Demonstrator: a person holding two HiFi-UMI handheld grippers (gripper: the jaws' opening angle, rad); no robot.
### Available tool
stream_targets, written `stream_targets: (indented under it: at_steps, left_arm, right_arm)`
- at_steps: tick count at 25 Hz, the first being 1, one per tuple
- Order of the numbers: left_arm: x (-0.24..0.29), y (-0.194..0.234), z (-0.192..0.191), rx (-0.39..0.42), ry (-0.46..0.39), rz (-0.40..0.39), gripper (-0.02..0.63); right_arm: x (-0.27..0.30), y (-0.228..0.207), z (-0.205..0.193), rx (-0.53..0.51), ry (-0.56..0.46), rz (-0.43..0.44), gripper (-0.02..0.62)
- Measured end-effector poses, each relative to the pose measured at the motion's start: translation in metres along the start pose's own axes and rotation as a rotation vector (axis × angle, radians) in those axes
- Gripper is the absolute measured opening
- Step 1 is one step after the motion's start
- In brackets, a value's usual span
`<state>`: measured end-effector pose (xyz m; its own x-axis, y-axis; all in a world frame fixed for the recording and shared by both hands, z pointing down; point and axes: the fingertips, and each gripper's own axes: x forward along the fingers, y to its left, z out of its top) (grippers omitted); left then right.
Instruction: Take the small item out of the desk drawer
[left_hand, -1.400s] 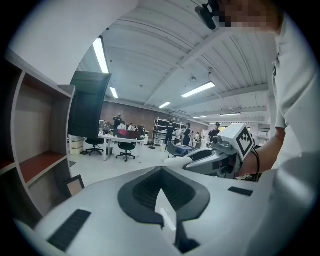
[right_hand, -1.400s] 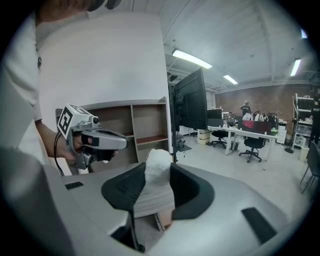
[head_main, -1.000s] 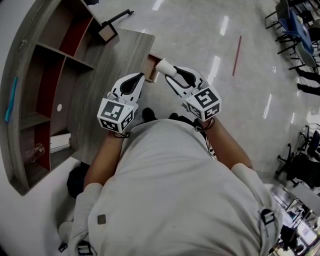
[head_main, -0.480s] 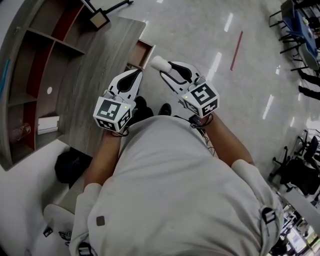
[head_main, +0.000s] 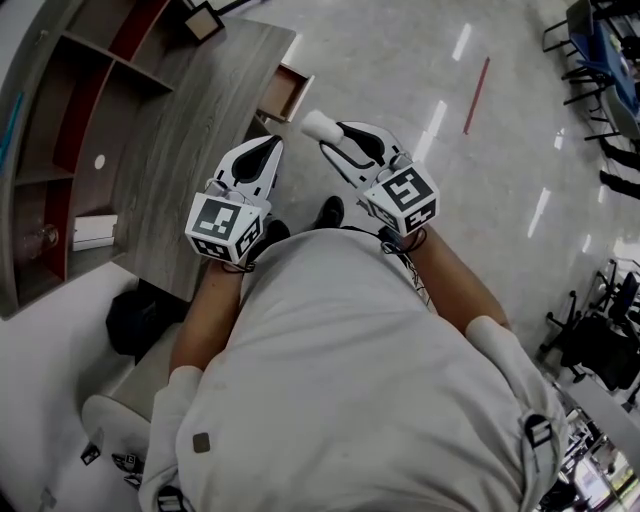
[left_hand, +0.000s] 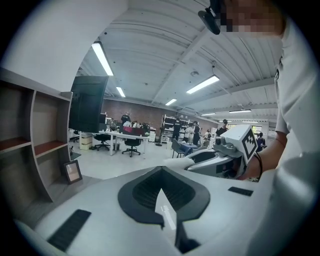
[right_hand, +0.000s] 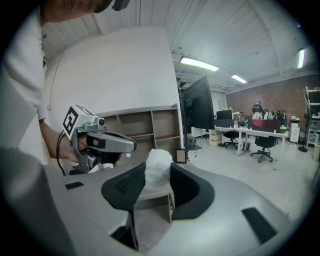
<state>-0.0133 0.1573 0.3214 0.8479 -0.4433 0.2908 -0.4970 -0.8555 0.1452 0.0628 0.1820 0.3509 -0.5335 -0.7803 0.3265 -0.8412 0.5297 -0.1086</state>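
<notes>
At the far left a shelf unit (head_main: 60, 130) backs the table (head_main: 190, 110). A small picture frame (head_main: 205, 20) stands at the table's far end and a black bag (head_main: 140, 320) lies on the floor (head_main: 400, 60) below it. The left hand-held gripper (head_main: 270, 150) hangs at the table's edge, jaws together and empty. Just beyond it the drawer (head_main: 285, 90) stands open. The small white lump (head_main: 318, 125) is out of the drawer, clamped at the tips of the right hand-held gripper (head_main: 330, 138) over bare floor.

Held only at the tips, the soft lump could slip and drop if the grip slackens or the hand swings. The jutting drawer could catch a leg. I judge the way to the table top free, apart from the left hand-held gripper beside it.
</notes>
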Motion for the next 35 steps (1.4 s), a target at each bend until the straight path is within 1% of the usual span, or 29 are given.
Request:
stream_targets:
  at_steps: [6,10,16,24,29,35]
  left_arm:
    - [-0.032,0.004,0.004,0.016,-0.008,-0.039,0.015]
    - [-0.062,0.015,-0.002,0.022,-0.007,-0.055,0.015]
    - [-0.105,0.03,-0.01,0.024,-0.017,-0.074,0.015]
    - [-0.156,0.041,-0.021,0.048,-0.03,-0.113,0.015]
    - [-0.178,0.048,-0.026,0.058,-0.043,-0.123,0.015]
    - [-0.19,0.054,-0.028,0.053,-0.05,-0.133,0.015]
  right_arm:
    - [0.001,0.032,0.009,0.012,-0.013,-0.044,0.16]
    - [0.007,0.057,0.015,0.022,-0.026,-0.071,0.16]
    - [0.011,0.099,0.017,0.008,-0.035,-0.107,0.16]
    - [0.018,0.153,0.019,0.004,-0.069,-0.148,0.16]
    - [0.018,0.176,0.019,0.008,-0.088,-0.174,0.16]
    - [0.017,0.185,0.016,0.02,-0.092,-0.2,0.16]
